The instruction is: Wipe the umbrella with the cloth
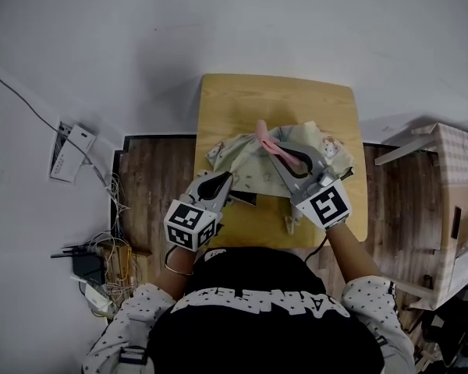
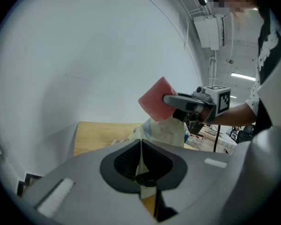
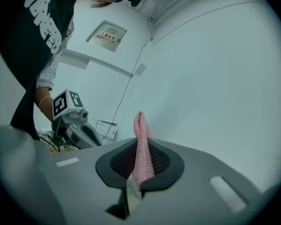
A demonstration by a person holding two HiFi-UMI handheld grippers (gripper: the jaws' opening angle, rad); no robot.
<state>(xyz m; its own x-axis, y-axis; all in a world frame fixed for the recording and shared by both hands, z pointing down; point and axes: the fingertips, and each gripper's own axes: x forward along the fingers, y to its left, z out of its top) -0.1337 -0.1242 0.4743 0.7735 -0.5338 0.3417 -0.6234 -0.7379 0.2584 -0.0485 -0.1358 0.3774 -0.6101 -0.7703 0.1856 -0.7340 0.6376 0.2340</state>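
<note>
Two grasps are in place. The left gripper has its fingers closed on a thin fold of the umbrella, pinning the canopy near the front-left corner of the worktop. The right gripper has its fingers closed on the pink cloth, which stands out beyond the fingertips.

The umbrella lies collapsed across the middle of the worktop, its pale printed fabric reaching from near the left edge almost to the right edge. In the left gripper view the cloth sits above the fabric. Contact cannot be confirmed.

Status, as a judgement: holding and cloth pick-up are complete, and wiping is the step in hand. No stain, wet patch or cleaned area shows on the canopy, so the wiped portion cannot be determined. Treat the strokes across the fabric as outstanding.
</note>
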